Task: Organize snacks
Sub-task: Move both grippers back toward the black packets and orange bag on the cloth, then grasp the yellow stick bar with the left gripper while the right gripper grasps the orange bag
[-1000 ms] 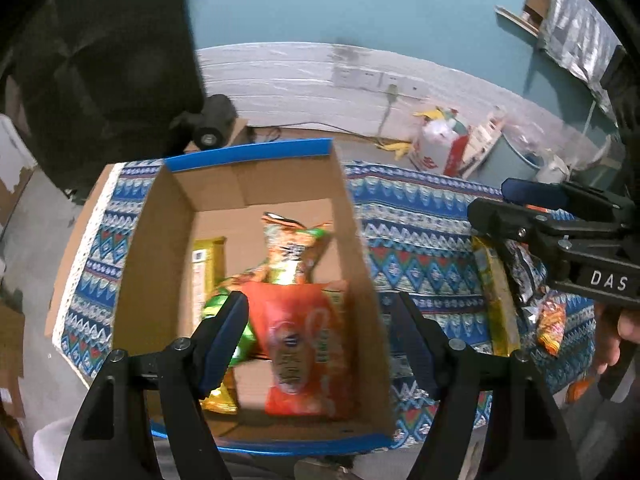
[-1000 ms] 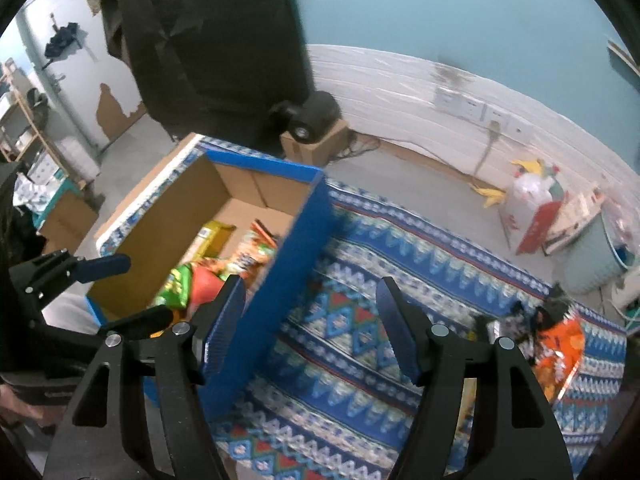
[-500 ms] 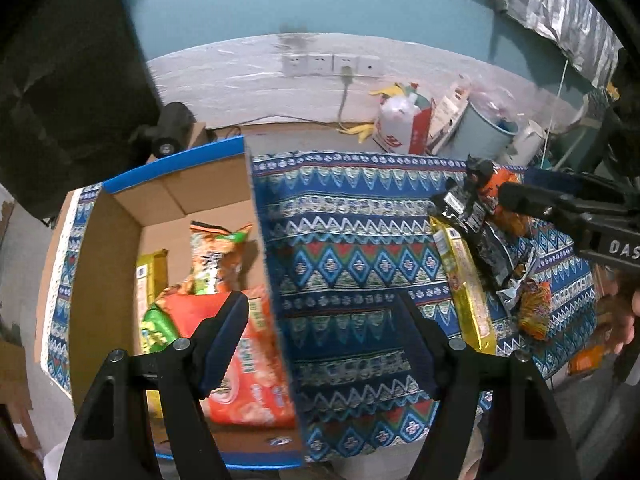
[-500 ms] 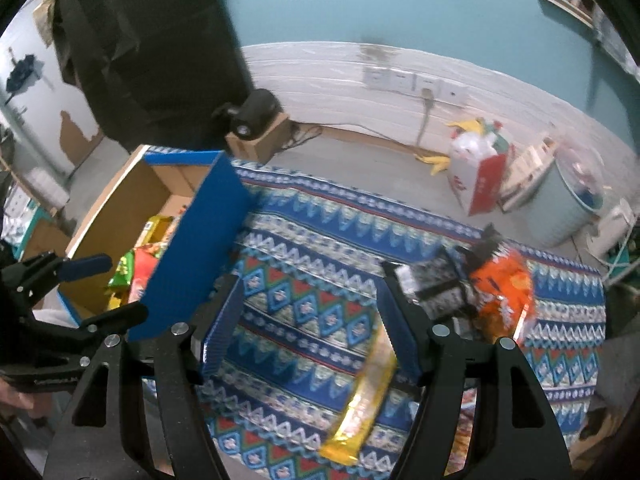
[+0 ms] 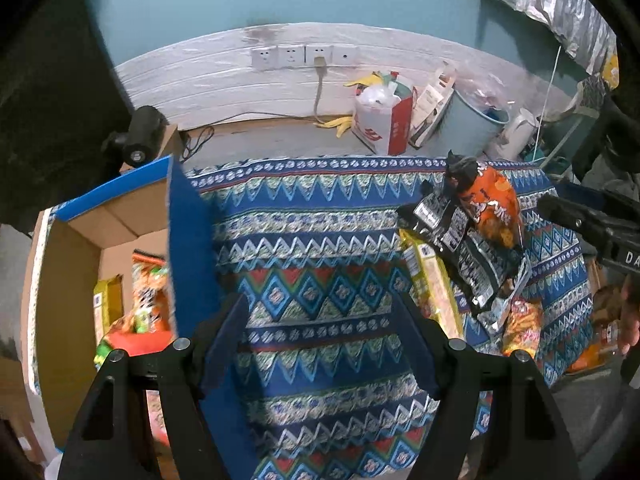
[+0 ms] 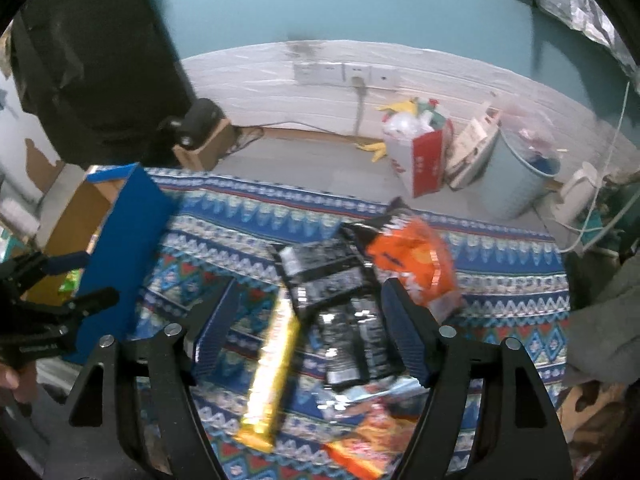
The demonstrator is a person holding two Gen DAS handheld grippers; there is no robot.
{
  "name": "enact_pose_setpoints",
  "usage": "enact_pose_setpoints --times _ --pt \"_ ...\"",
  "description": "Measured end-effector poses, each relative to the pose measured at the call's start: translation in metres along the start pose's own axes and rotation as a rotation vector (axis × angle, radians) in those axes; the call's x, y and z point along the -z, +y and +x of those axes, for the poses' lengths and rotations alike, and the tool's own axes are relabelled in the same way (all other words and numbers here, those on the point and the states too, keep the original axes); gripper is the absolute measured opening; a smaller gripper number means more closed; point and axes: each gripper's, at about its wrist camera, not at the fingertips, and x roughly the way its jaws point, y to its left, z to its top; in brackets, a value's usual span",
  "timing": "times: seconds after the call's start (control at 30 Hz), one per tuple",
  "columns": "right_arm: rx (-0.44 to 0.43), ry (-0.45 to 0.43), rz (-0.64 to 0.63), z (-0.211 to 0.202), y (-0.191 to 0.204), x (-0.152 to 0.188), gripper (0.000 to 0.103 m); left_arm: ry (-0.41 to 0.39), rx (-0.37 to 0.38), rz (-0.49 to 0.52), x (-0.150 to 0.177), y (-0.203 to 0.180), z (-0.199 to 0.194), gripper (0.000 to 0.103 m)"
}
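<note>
Right claw (image 6: 304,328) is hanging spread and empty right over the snack pile; the yellow bar (image 6: 272,364) is lying lengthwise between its fingers, pointing away. Left claw (image 5: 320,340), also spread, is sitting farther off, beside the box (image 5: 188,240).

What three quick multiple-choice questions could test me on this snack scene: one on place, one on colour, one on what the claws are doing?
1. Where does the long yellow packet lie?
A. in the box
B. on the patterned cloth
C. in a claw

2. What colour is the outside of the cardboard box?
A. blue
B. red
C. white

3. What state is the right claw in?
A. shut on a bag
B. open, empty
C. out of view

Answers:
B, it rests on the cloth beside the black packets.
A, its outer wall is blue.
B, its fingers stand apart, gripping nothing.
</note>
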Motion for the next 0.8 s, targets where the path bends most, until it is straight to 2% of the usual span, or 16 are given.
enact_pose_setpoints --times 0.17,0.37,0.63,0.8 --pt "0.023 0.014 -0.012 0.009 -0.024 -0.002 0.074 0.016 0.009 0.009 -0.016 -0.015 0.019 0.075" --pt "0.039 0.078 -0.021 0.034 -0.05 -0.004 0.074 0.031 0.01 0.046 -0.032 -0.033 0.039 0.075" --pt "0.048 0.173 -0.089 0.082 -0.075 -0.01 0.074 0.06 0.023 0.059 -0.052 -0.045 0.073 0.075" --pt "0.051 0.2 -0.097 0.108 -0.09 -0.011 0.074 0.08 0.024 0.08 -0.056 -0.05 0.091 0.075"
